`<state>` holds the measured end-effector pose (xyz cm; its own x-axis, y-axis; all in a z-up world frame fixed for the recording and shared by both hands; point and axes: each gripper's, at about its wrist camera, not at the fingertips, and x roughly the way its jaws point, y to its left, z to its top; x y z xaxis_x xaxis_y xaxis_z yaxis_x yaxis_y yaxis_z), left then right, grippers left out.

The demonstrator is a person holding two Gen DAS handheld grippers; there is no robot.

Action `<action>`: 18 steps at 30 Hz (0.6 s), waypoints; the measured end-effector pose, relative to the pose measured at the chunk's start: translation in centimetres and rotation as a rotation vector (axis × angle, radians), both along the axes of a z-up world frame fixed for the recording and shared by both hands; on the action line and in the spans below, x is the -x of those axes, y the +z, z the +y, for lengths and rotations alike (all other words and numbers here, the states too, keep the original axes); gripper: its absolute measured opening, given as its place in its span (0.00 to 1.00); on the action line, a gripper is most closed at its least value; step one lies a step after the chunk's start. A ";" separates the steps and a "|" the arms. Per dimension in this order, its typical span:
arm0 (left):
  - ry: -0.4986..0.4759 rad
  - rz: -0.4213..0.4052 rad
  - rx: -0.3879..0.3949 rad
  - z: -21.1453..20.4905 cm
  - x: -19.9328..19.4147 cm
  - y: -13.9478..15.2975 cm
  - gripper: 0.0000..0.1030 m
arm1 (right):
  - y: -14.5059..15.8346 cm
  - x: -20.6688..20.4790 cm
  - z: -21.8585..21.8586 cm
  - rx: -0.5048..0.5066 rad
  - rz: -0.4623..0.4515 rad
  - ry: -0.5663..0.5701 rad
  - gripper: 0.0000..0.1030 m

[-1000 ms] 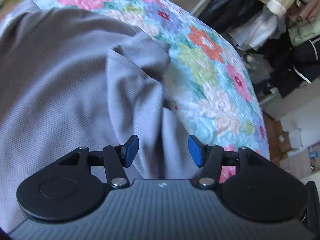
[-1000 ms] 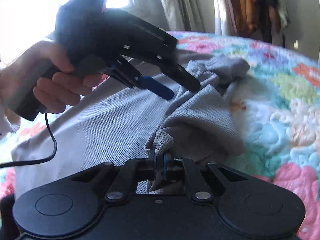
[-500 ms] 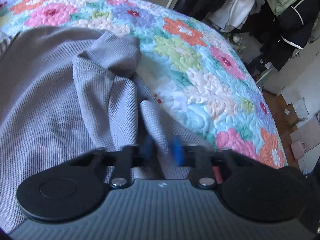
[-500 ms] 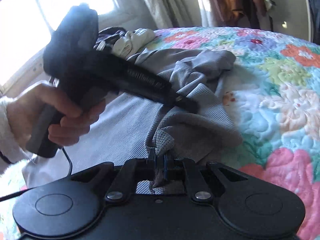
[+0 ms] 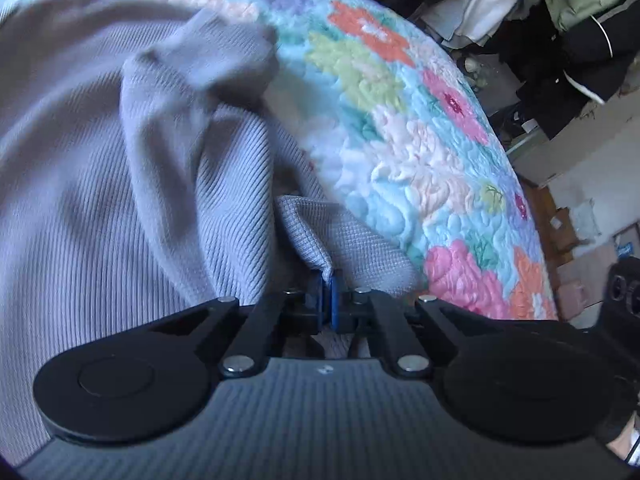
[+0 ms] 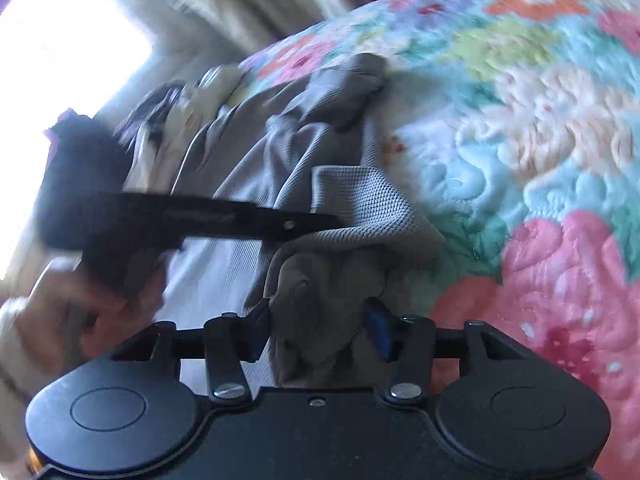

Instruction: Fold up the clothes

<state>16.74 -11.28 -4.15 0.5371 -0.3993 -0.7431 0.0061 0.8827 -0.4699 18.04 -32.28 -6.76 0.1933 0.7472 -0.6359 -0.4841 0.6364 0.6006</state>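
Observation:
A grey knit garment [image 5: 120, 200] lies crumpled on the bed, its bunched sleeve [image 6: 344, 80] reaching toward the far side. My left gripper [image 5: 326, 300] is shut on a folded edge of this garment near the quilt. The right wrist view shows the same left gripper [image 6: 336, 220] from the side, held by a hand [image 6: 80, 312], with its tip on a raised fold [image 6: 368, 204]. My right gripper [image 6: 320, 326] has its jaws opening. A loose bunch of grey cloth sits between the blue pads [image 6: 378, 328], which stand apart from each other.
A floral quilt [image 5: 420, 152] covers the bed, whose edge drops off to the right. Beyond it hang dark and pale clothes [image 5: 560, 20], with boxes on the floor [image 5: 580, 264]. More garments [image 6: 180, 100] are piled under a bright window [image 6: 60, 40].
The left gripper went from open to shut on a fold of the grey garment. The right gripper rolled, and its jaws, earlier shut on the cloth, have sprung apart.

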 end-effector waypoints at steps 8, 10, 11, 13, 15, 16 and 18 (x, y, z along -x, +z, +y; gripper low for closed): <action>-0.058 -0.192 -0.034 -2.3 -2.8 6.6 0.03 | 3.2 -0.7 -2.5 -0.018 -0.239 -0.199 0.15; -0.085 -0.250 -0.031 -3.3 -3.7 8.2 0.03 | 4.8 -0.6 -3.9 0.002 -0.337 -0.268 0.15; -0.093 -0.274 -0.021 -4.0 -4.2 8.7 0.03 | 5.6 -0.4 -4.6 0.029 -0.398 -0.304 0.15; -0.096 -0.317 0.029 -5.7 -5.4 9.2 0.03 | 6.6 -0.1 -5.4 0.104 -0.521 -0.358 0.15; -0.097 -0.352 0.081 -7.4 -6.6 9.4 0.03 | 7.1 0.0 -6.1 0.185 -0.617 -0.392 0.15; -0.098 -0.351 0.101 -8.4 -7.2 9.0 0.03 | 7.0 -0.2 -6.4 0.226 -0.634 -0.398 0.15; -0.126 -0.351 0.106 -10.4 -8.3 8.2 0.03 | 6.5 -1.1 -7.6 0.273 -0.597 -0.433 0.15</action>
<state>25.02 -21.72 4.06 0.6935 -0.5428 -0.4737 0.2881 0.8117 -0.5081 19.17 -39.91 -0.23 0.7982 0.3594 -0.4833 -0.3506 0.9298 0.1123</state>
